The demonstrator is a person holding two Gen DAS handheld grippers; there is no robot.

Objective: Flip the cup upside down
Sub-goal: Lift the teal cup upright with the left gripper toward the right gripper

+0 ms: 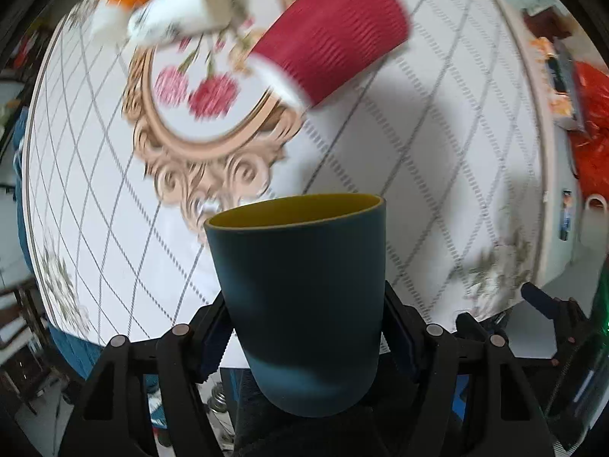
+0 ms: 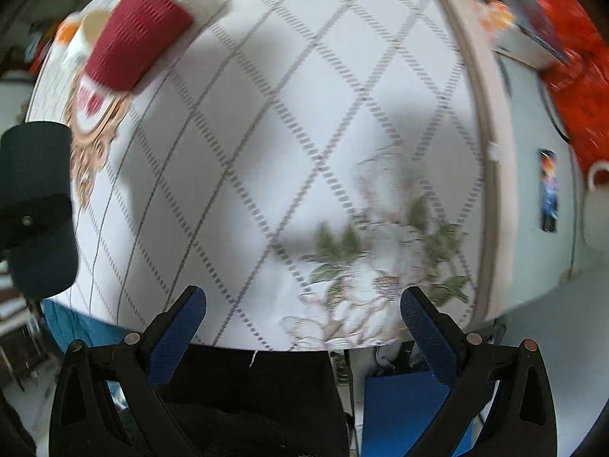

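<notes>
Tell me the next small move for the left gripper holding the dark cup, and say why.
Probably roll the left gripper over so the dark blue cup's yellow mouth faces the table. The fingers clamp its lower body, its open rim points away from the camera, and it hangs above the tablecloth, apart from the red cup. The right gripper is open and holds nothing.

A red ribbed cup (image 1: 335, 34) lies on its side on the round tabletop (image 1: 437, 122), which is covered in a white cloth with a grey diamond grid, a gold scrolled frame (image 1: 213, 160) around pink flowers (image 1: 198, 91), and pale leafy sprigs near the edge. Just beyond the red cup a white paper cup (image 1: 182, 11) also lies tipped over, beside something orange and white, too blurred to name. Off the tabletop's far edge sits a bright orange-red heap (image 2: 571, 49).
</notes>
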